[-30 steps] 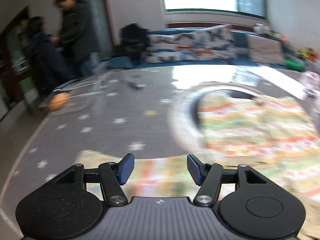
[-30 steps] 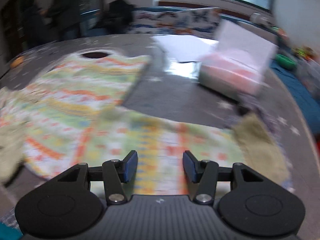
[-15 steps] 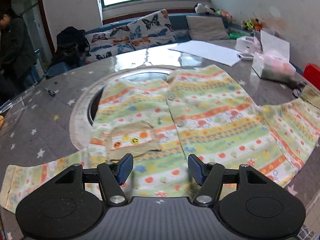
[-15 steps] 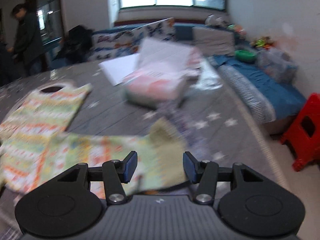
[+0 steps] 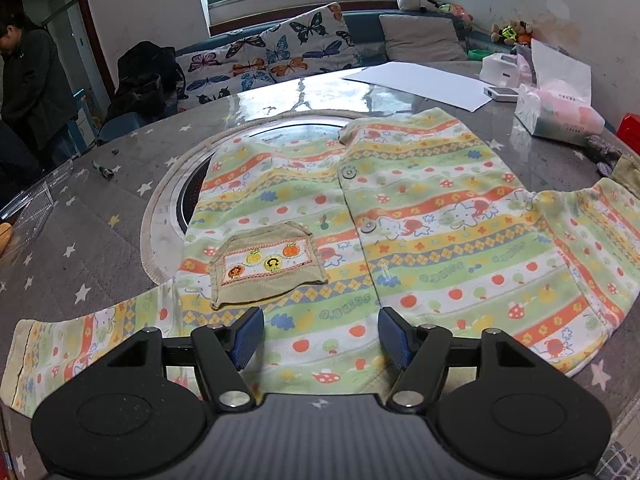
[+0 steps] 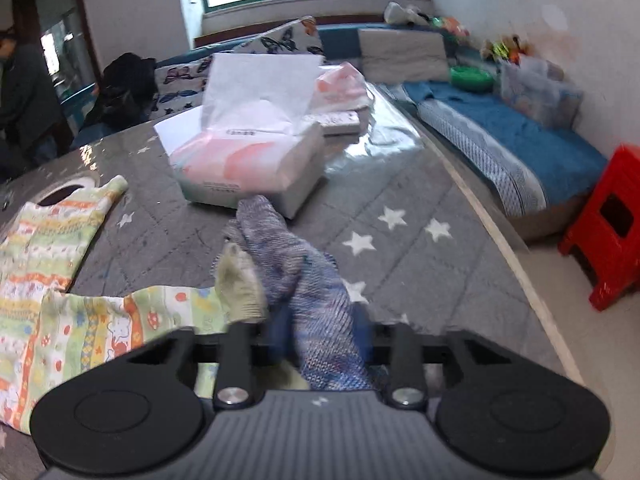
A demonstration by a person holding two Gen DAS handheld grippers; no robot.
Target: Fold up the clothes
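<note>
A child's striped, patterned shirt [image 5: 400, 216] lies spread flat, front up, on the grey star-print table, sleeves out to both sides. My left gripper [image 5: 320, 330] is open and empty, just above the shirt's near hem. In the right wrist view the shirt's right sleeve [image 6: 100, 328] ends in a beige cuff [image 6: 240, 284]. A blue-grey knitted cloth [image 6: 308, 276] lies over the cuff and runs down between my right gripper's [image 6: 318, 340] fingers, hiding their tips. Whether that gripper grips it is unclear.
A tissue pack [image 6: 248, 160] stands just beyond the knitted cloth. White paper [image 5: 420, 84] and small boxes lie at the table's far side. A round metal inset [image 5: 188, 196] sits under the shirt's collar. The table edge [image 6: 520, 272] curves on the right, with a red stool [image 6: 608, 224] beyond. A person [image 5: 28, 80] stands far left.
Both views went from sweeping blur to steadier. My left gripper has settled over the shirt's hem. My right gripper has moved to the sleeve cuff, and the knitted cloth now lies between its fingers.
</note>
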